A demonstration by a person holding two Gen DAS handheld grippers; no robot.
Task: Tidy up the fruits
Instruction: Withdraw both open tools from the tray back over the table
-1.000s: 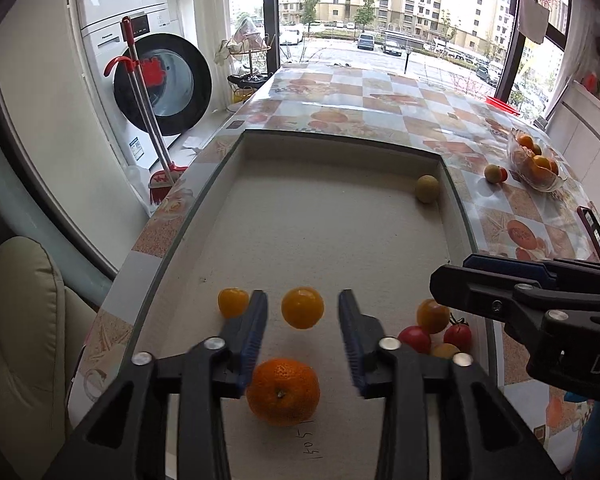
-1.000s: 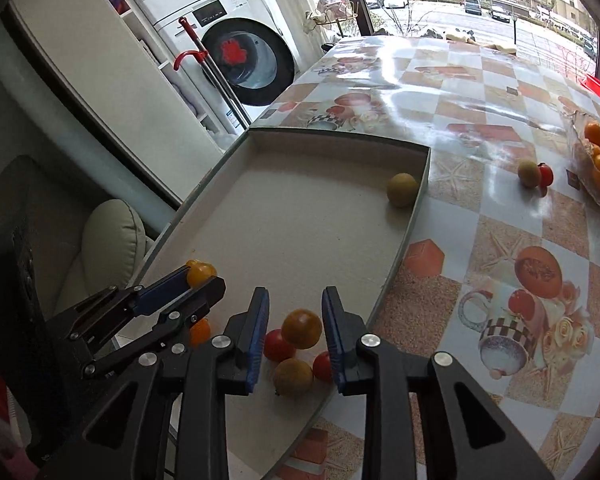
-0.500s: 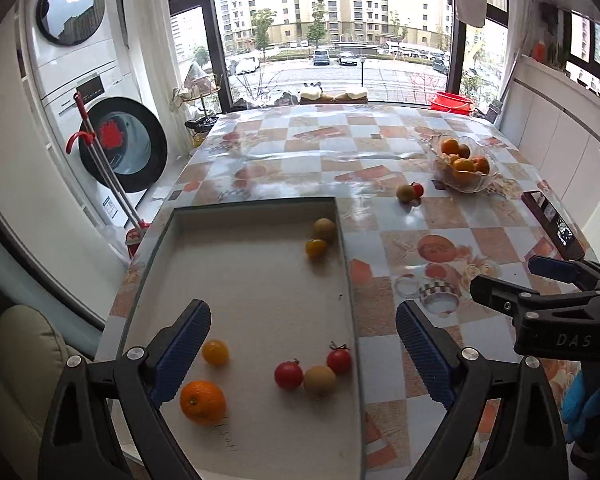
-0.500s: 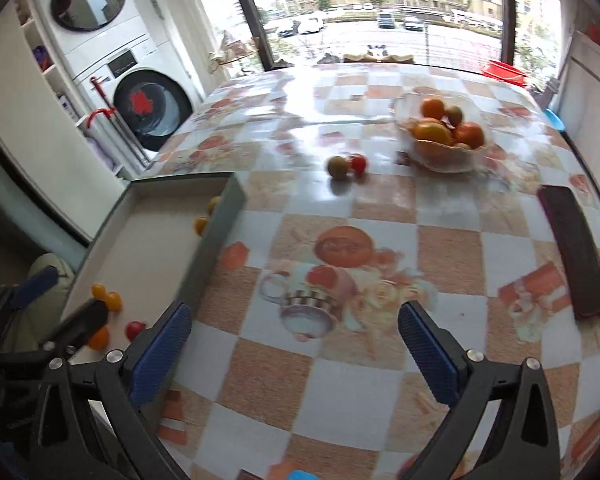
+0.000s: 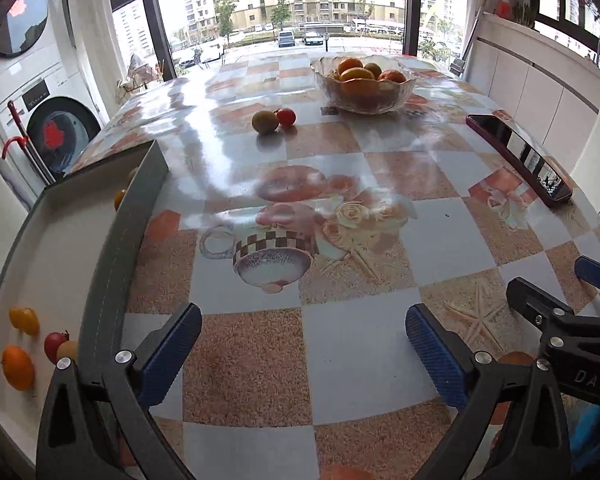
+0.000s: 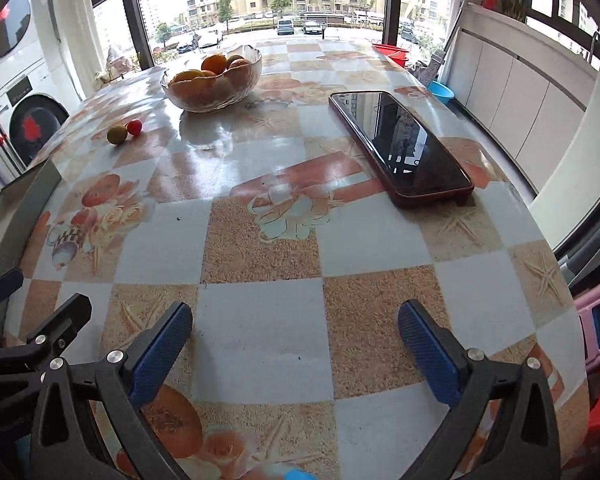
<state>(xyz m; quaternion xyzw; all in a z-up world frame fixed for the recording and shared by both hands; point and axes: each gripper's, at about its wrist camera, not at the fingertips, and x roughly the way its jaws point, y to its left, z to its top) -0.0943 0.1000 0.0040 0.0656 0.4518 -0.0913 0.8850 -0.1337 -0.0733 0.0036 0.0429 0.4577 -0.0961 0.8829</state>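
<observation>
The left gripper (image 5: 302, 354) is at the bottom of its view, and its jaws are still opening, now very wide; nothing is between the ribbed blue pads (image 5: 168, 354), only the glossy checked tablecloth (image 5: 380, 184) with printed cups and roses. The right gripper (image 6: 296, 350) is also spread fully and holds nothing; below it is a pale square of the same cloth.

At the left edge of the left view there is a shallow grey tray (image 5: 120, 248) with a matte pale floor. In its lower left part lie small round fruits: an orange one (image 5: 17, 367), a yellow one (image 5: 24, 321), a red tomato (image 5: 54, 345) and a tan fruit (image 5: 68, 350) touching it.

In the upper centre of the left view, a brownish-green round fruit (image 5: 265, 121) and a small red tomato (image 5: 286, 117) lie touching each other on the cloth. Behind them, in the upper right, stands a clear glass bowl (image 5: 362, 90) with a wavy rim, filled with oranges. A flat dark phone (image 6: 400, 146) with a shiny screen lies in the right half of the right view.
</observation>
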